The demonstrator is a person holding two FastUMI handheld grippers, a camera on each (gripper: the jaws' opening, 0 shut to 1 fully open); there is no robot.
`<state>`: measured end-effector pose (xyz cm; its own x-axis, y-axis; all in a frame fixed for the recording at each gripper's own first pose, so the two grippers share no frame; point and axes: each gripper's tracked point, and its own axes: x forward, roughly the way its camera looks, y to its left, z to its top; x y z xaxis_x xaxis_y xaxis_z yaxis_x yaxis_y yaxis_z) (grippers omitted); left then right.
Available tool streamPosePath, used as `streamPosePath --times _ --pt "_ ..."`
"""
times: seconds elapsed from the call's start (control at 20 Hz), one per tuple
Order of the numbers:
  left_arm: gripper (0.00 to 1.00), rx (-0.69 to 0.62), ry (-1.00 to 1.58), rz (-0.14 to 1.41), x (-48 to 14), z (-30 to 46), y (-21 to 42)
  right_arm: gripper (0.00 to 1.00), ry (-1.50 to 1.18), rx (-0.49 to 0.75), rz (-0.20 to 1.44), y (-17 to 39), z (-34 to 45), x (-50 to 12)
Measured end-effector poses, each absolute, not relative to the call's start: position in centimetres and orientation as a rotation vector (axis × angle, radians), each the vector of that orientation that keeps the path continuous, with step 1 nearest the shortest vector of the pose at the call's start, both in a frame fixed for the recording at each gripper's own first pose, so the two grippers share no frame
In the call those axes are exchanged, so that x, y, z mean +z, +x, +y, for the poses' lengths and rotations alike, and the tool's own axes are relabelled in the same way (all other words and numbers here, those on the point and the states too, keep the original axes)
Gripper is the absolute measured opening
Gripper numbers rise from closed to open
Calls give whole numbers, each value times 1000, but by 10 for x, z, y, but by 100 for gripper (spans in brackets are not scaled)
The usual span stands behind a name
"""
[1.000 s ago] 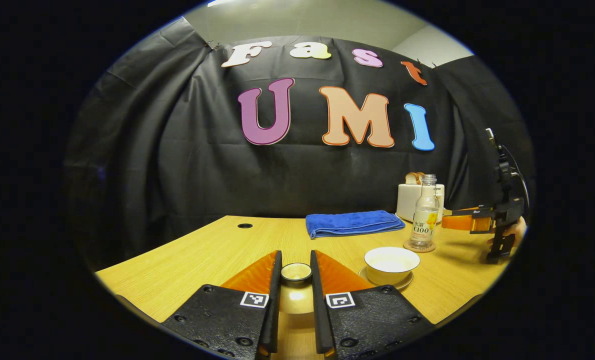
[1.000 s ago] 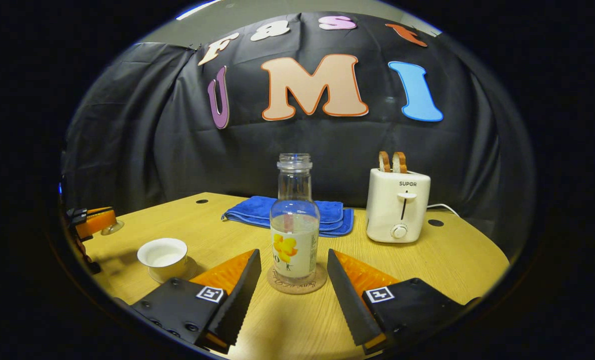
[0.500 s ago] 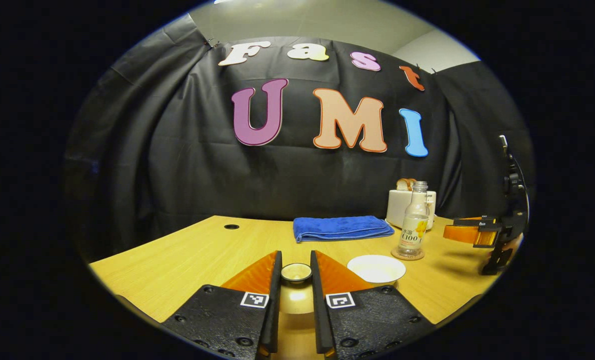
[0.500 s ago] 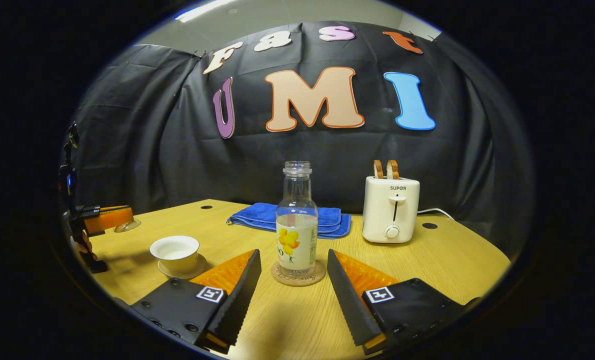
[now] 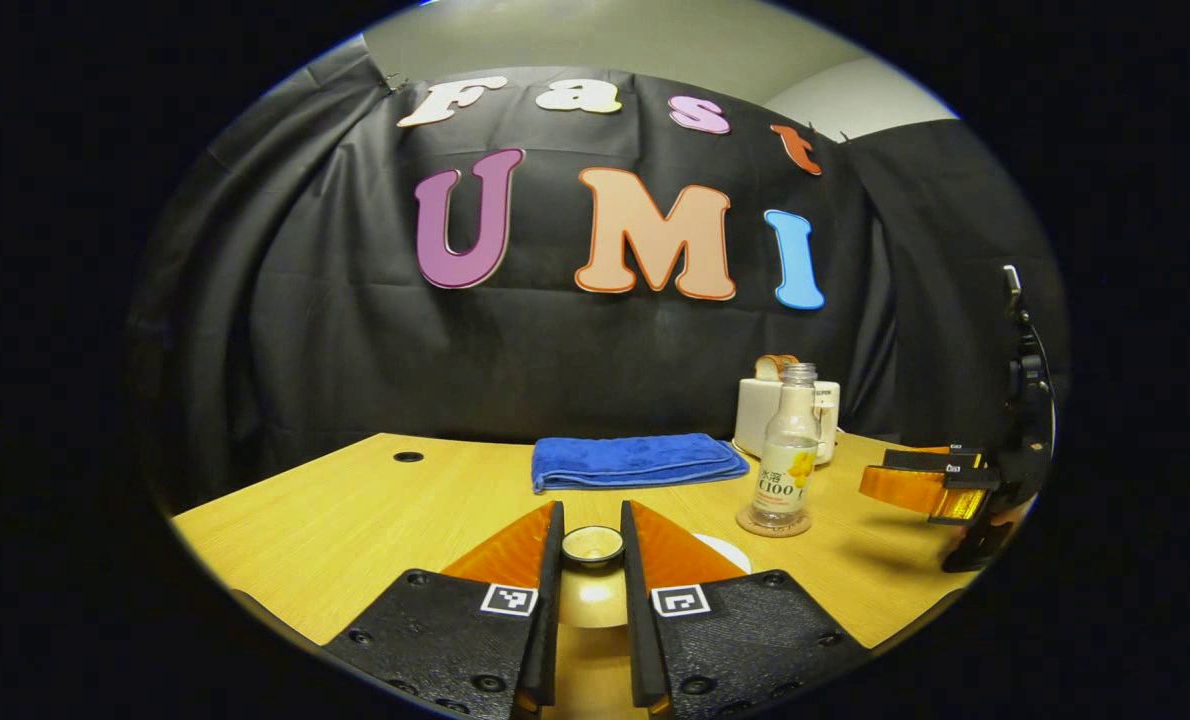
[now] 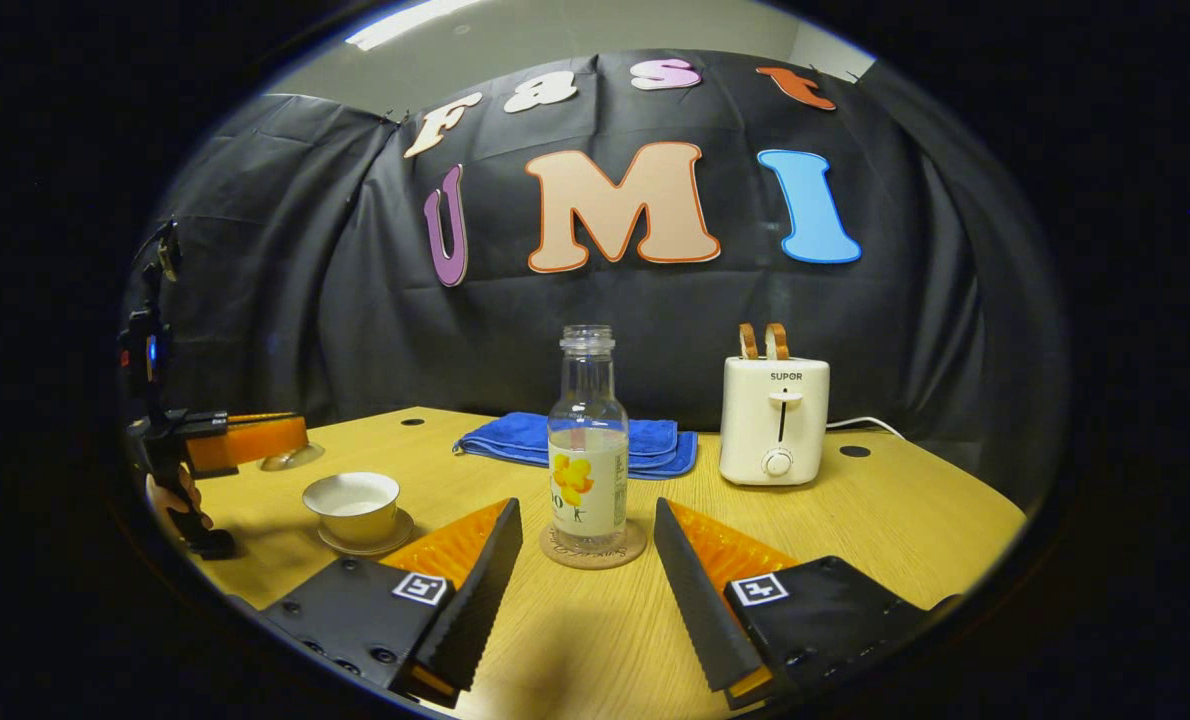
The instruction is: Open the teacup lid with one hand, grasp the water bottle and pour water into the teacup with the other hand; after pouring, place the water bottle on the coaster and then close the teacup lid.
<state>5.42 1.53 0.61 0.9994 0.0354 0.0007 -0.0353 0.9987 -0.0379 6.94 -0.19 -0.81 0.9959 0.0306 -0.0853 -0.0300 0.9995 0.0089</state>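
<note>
Final step: my left claw point(image 5: 591, 545) clamps the lid point(image 5: 592, 546); right claw point(image 6: 583, 560) wide. Next, lower it squarely onto the teacup point(image 6: 353, 505).

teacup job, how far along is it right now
Done: the water bottle stands upright on the coaster, and the teacup sits open on its saucer with something pale inside, so pouring looks finished. In hand: the left gripper is shut on the teacup lid; the right gripper is open, clear of the bottle. Left: set the lid on the cup.
</note>
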Motion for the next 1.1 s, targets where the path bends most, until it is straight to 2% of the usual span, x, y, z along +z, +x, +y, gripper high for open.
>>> streamPosePath --times 0.05,0.15,0.85,0.9,0.95,1.0,1.1 --pt "27 25 -36 2 5 10 56 83 5 31 77 69 -2 -7" --pt "27 6 -31 9 5 0 61 87 -4 33 59 66 -1 -4" --pt "27 -49 17 97 -15 -31 83 86 4 14 16 64 -6 3" --pt "27 -49 18 105 -16 -31 84 83 5 13 17 64 -6 3" --pt "27 -46 20 114 -19 -30 84 89 4 11 17 63 -6 3" --pt "27 -45 23 113 -19 -30 84 83 5 11 16 63 -6 3" --pt "27 -44 27 111 -18 -30 85 86 4 12 16 63 -6 3"
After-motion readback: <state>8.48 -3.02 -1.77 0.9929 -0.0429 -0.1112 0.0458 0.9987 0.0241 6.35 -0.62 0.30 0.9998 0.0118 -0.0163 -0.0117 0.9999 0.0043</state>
